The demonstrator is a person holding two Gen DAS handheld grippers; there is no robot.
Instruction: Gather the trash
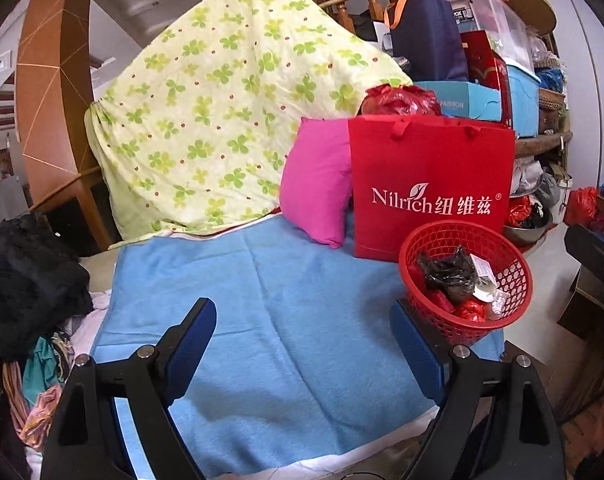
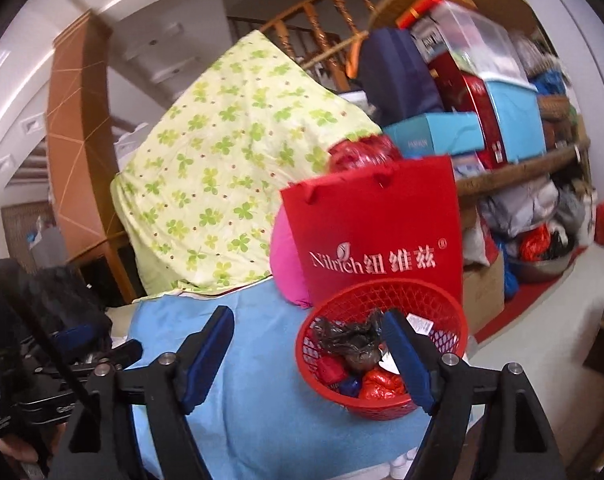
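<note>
**Both tongs wide and empty above the blue cloth**

We hold two tongs, one in each hand, and both stand wide with nothing between their blue pads. The left tongs (image 1: 303,330) hang over a bare stretch of blue cloth (image 1: 262,300). The right tongs (image 2: 307,340) point over the same cloth, and in their view the right pad sits in front of a red basket (image 2: 433,300), though we cannot tell whether it touches it.

The basket stands at the right edge of the cloth. Inside it lies the trash (image 1: 451,276): a crumpled black plastic bag, red wrappers, a blue scrap and a white label.

Just behind the basket, a red paper bag (image 1: 429,184) with white lettering stands upright. A pink pillow (image 1: 317,184) leans against its left side. Behind the pillow rises a large mound under a pale sheet (image 1: 206,120) printed with green clovers.

To the left of the cloth we see a heap of dark clothes (image 1: 26,280). To the right, behind the paper bag, round wooden shelves (image 1: 541,144) hold stacked boxes and bags.
</note>
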